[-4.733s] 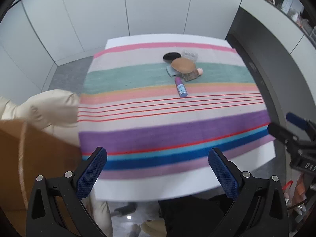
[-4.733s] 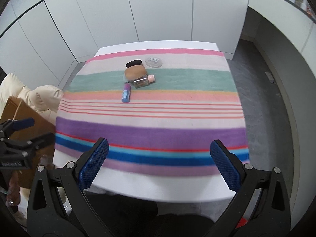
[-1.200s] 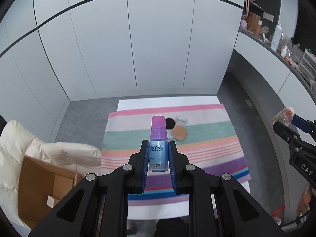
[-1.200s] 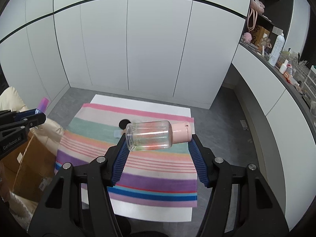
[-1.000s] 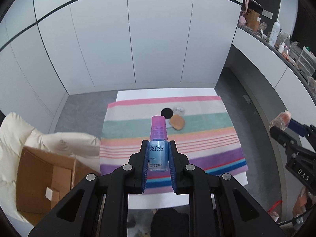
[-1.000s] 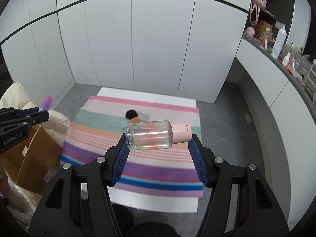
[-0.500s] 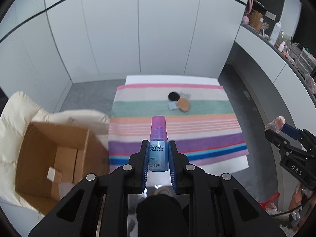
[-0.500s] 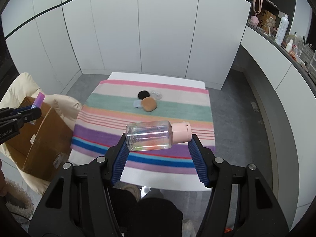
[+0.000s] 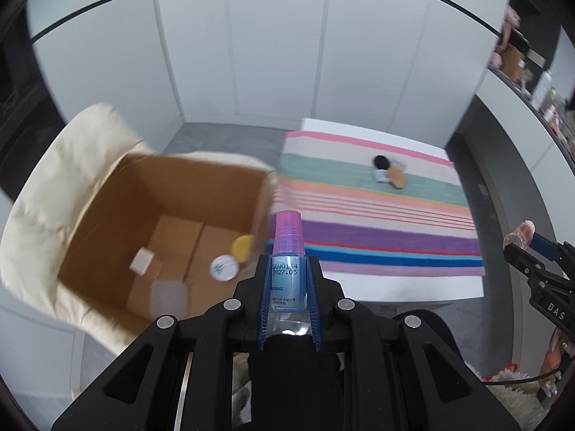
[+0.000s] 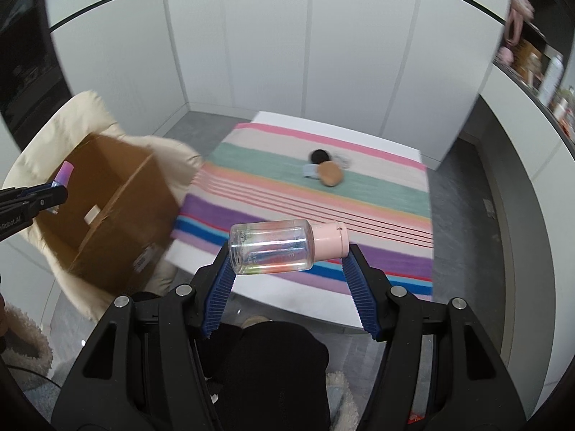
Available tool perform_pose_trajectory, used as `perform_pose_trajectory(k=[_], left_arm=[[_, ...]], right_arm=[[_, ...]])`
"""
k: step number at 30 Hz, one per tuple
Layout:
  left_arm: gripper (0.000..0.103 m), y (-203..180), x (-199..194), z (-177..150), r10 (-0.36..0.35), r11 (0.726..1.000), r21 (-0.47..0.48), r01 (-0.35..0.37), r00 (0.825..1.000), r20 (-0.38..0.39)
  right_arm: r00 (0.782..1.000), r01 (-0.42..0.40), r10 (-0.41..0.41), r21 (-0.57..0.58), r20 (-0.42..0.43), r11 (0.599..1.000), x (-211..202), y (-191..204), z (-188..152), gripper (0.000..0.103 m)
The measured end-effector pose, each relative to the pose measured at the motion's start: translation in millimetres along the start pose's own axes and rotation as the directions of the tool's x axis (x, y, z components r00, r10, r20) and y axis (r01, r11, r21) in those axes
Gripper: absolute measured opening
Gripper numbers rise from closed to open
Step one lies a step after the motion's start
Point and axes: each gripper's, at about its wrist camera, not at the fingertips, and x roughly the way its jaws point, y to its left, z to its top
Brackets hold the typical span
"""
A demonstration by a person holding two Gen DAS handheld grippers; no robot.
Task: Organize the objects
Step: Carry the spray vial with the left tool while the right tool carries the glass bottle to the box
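My left gripper (image 9: 287,262) is shut on a small blue spray bottle (image 9: 285,273) with a pink cap, held upright above the near right edge of an open cardboard box (image 9: 169,222). My right gripper (image 10: 287,251) is shut on a clear bottle (image 10: 273,246) with a pale pink cap, held sideways between the pads, high over the near edge of the striped cloth (image 10: 323,197). In the right wrist view the left gripper (image 10: 54,188) shows at the far left over the box (image 10: 107,208). The right gripper (image 9: 521,242) shows at the right edge of the left wrist view.
Inside the box lie a white round lid (image 9: 224,267), a yellow round piece (image 9: 242,247) and a small pale block (image 9: 142,260). The box rests on a cream cushion (image 9: 72,165). On the cloth sit a black disc (image 10: 318,156), a tan puff (image 10: 330,174) and a clear lid.
Both grippers have swung left away from the table, each still holding its bottle. The box has come from the left edge to just under the left gripper.
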Motion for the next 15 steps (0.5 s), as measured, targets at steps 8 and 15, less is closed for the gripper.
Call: perform_pose_trajectory(k=[8,15], left_arm=[[0.019,75,-13,-43,0.082,0.988,-0.125,-0.085,0.996,-0.033],[0.019,136,-24,-78,0.139,0.962,-0.23,-0.15,0.988,-0.063]], right_arm=[[0.994,-0.107,0.105,-0.145,-0.022,0.984,10,83,3,0.063],[0.98,-0.2,0.193,-0.278,-0.051,0.94,14,158,1,0.063]])
